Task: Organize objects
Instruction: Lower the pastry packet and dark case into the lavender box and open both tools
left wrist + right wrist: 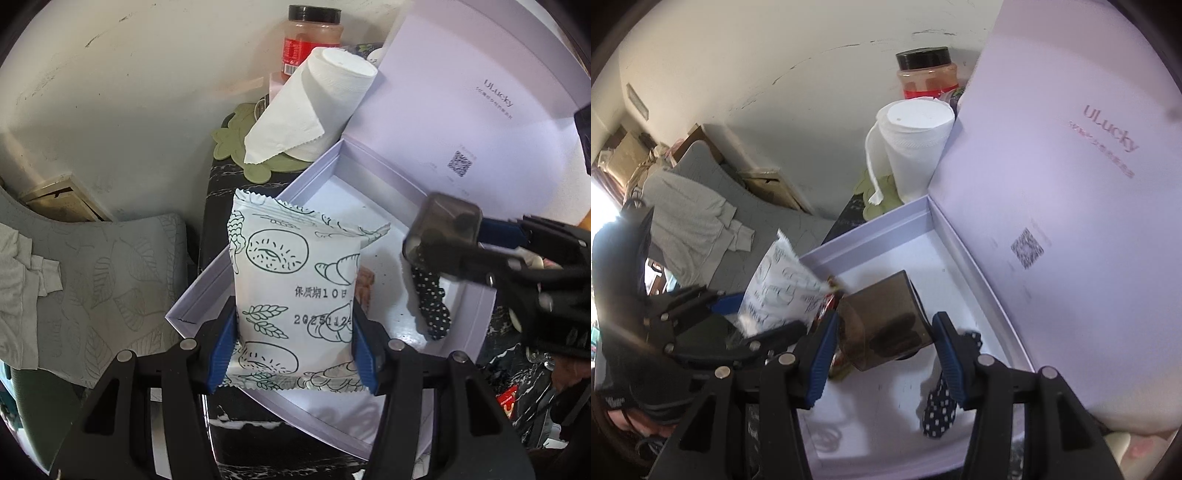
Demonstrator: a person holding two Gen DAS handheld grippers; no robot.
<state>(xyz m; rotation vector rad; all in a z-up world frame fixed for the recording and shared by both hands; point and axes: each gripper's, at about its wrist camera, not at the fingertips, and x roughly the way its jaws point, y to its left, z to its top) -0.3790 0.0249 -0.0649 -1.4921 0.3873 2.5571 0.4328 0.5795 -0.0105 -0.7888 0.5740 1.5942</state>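
My left gripper [291, 347] is shut on a white snack packet [295, 288] printed with bread drawings and holds it upright over the near edge of an open lavender box [258, 221]. The packet also shows in the right wrist view [783, 291]. My right gripper [882, 354] is shut on a smoky translucent plastic case [886, 321] and holds it above the box floor [886, 406]; the case also shows in the left wrist view [443, 229]. A dark polka-dot cloth [432, 306] lies inside the box, and it shows in the right wrist view [938, 406] too.
The box lid [461, 110] stands open at the right. A paper roll [325, 103] stands on a green mat [236, 136] behind the box, with a red spice jar [312, 40] further back. A grey cushion [110, 280] lies left, below the white wall.
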